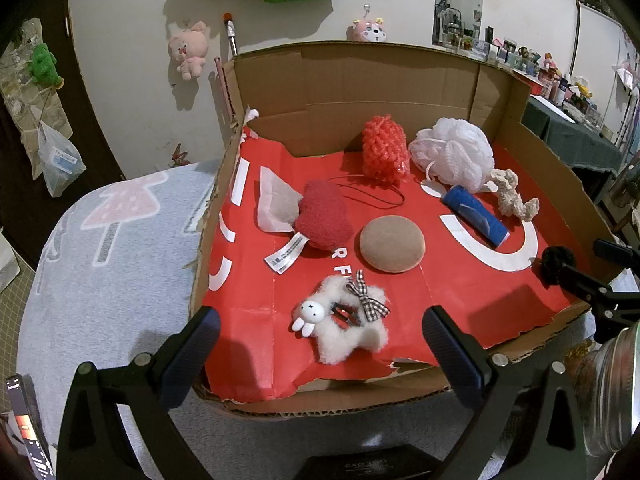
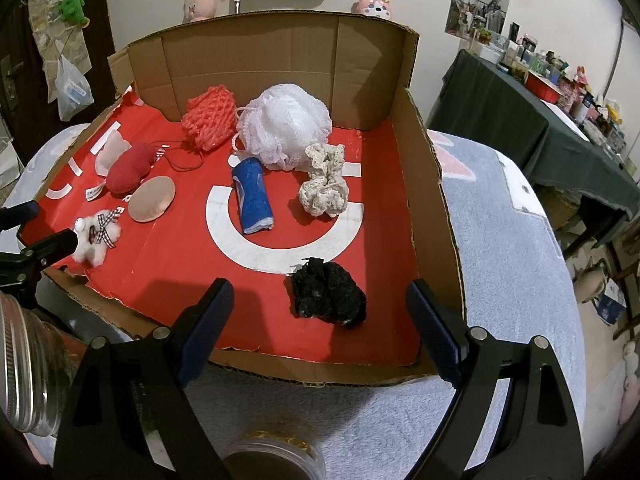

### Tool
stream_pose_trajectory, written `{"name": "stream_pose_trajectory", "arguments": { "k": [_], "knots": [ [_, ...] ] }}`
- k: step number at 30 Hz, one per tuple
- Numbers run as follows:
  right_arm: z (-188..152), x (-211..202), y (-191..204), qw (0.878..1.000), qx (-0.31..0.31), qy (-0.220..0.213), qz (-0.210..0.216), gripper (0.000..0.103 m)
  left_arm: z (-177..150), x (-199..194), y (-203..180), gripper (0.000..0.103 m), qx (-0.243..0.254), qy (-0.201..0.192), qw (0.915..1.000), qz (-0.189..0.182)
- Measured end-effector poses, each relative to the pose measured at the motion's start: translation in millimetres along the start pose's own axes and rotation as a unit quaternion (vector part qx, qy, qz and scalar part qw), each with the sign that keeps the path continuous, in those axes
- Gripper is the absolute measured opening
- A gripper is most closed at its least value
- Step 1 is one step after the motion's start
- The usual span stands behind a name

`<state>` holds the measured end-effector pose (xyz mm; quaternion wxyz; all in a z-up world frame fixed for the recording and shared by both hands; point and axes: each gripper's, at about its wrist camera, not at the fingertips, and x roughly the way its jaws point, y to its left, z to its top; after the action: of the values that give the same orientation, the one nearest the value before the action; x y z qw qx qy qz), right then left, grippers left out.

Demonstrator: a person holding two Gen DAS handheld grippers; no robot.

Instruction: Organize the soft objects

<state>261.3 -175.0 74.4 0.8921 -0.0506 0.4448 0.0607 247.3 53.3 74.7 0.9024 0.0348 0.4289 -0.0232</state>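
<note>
nine soft things lie loose in the cardboard box (image 2: 432, 184) ahead of both grippers. the white bath puff (image 2: 286, 126) sits far off at the back; the black fuzzy clump (image 2: 328, 294) lies just ahead of the right gripper (image 2: 320, 324), the white bunny clip (image 1: 342, 326) between the left gripper's (image 1: 320, 344) tips. both stand apart, holding nothing. a careless pinch could snag the torn red lining (image 2: 160, 252).
</note>
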Motion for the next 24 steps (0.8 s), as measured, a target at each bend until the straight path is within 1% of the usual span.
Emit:
{"name": "stream_pose_trajectory", "arguments": {
  "k": [24],
  "knots": [
    [0.3,-0.5,0.4,1.000,0.000,-0.001,0.001,0.088,-1.0,-0.5,-1.1,0.103,0.000,-0.001,1.0000,0.000]
  ]
}}
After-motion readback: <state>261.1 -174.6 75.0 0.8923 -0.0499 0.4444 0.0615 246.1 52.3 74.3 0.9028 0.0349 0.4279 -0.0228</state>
